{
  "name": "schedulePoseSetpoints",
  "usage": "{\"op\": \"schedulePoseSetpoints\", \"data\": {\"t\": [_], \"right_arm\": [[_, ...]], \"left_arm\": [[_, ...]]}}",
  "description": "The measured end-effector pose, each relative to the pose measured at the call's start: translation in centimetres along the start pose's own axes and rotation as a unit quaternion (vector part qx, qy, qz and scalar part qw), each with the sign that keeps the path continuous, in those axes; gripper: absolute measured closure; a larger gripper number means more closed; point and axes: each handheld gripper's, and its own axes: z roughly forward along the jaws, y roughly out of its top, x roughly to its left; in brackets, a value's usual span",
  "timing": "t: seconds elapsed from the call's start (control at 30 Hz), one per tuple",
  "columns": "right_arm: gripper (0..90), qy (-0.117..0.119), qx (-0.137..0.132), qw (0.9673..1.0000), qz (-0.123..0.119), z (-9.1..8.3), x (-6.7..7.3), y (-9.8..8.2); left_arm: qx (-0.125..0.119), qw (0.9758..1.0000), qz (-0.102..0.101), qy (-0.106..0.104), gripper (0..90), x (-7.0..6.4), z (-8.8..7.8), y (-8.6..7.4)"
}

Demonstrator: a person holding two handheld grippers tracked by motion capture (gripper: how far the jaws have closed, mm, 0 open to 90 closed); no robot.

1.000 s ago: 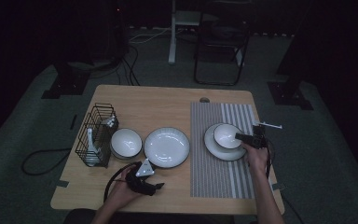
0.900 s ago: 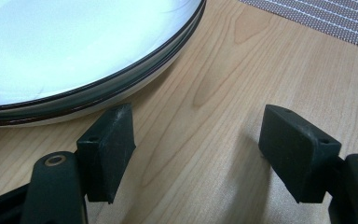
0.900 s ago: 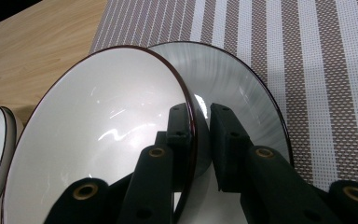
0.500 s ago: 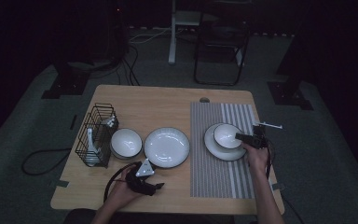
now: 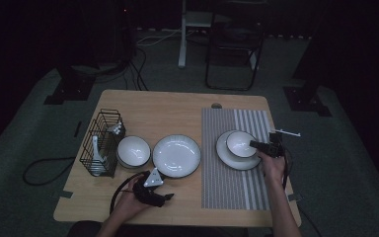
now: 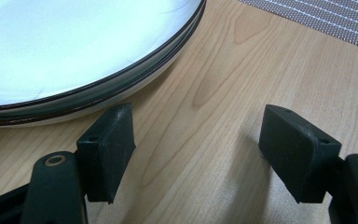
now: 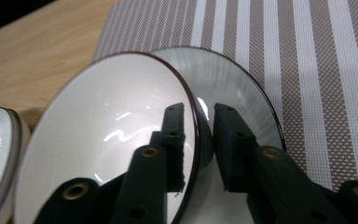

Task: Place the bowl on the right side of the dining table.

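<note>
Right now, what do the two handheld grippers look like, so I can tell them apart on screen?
Both are black with two jaws ending in blocky rectangular pads, each with a small hole. The left gripper carries a grey three-cornered plate on top and trails a black cable looping toward the person. The right gripper is black too; forearms look bare.

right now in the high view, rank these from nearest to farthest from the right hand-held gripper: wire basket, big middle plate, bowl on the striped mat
1. Bowl on the striped mat, at the right hand-held gripper.
2. Big middle plate, at the table's centre.
3. Wire basket, far left.
</note>
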Motion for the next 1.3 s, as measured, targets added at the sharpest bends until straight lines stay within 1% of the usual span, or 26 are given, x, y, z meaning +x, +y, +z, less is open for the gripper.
{"op": "schedulePoseSetpoints", "data": {"t": [0.1, 0.17, 0.37, 0.53, 0.63, 0.87, 1.03, 1.13, 1.27, 1.3], "right_arm": [[70.2, 0.008, -0.008, 0.9999, 0.0, -0.4, -0.1, 0.1], [67.7, 0.006, -0.01, 0.9999, -0.002, -0.6, -0.1, 0.1], [64.4, 0.004, -0.016, 0.9998, -0.009, -1.0, 0.0, 0.2], [61.4, -0.013, -0.021, 0.9992, -0.031, -1.4, 0.5, 0.2], [60.3, -0.02, -0.029, 0.9984, -0.044, -1.9, 0.9, 0.6], [58.6, -0.033, -0.046, 0.9949, -0.084, -3.0, 2.5, 1.2], [58.1, -0.028, -0.045, 0.9938, -0.098, -3.1, 3.2, 1.0], [59.2, -0.025, -0.035, 0.993, -0.11, -3.0, 3.6, 0.7], [58.0, -0.026, -0.03, 0.991, -0.128, -2.8, 4.1, 0.4], [57.1, -0.022, -0.03, 0.9903, -0.134, -2.8, 4.3, 0.3]], "left_arm": [[0.0, 1.0, 0.0, 0.0, 27.2, 0.0, 0.0, 0.0], [0.0, 1.0, 0.0, 0.0, 27.2, 0.0, 0.0, 0.0], [-0.001, 1.0, -0.002, 0.0, 27.2, 0.0, 0.0, 0.0], [-0.001, 1.0, -0.002, 0.0, 27.2, 0.0, 0.0, 0.0], [0.0, 1.0, 0.0, 0.0, 27.2, 0.0, 0.0, 0.0], [0.0, 1.0, -0.001, 0.001, 27.2, 0.0, 0.0, 0.0], [0.0, 1.0, -0.001, 0.001, 27.2, 0.0, 0.0, 0.0], [-0.001, 1.0, -0.003, 0.001, 27.2, 0.0, 0.0, 0.0], [-0.001, 1.0, -0.001, 0.001, 27.1, 0.0, 0.0, 0.0], [0.0, 1.0, -0.001, 0.001, 27.1, 0.0, 0.0, 0.0]]}}
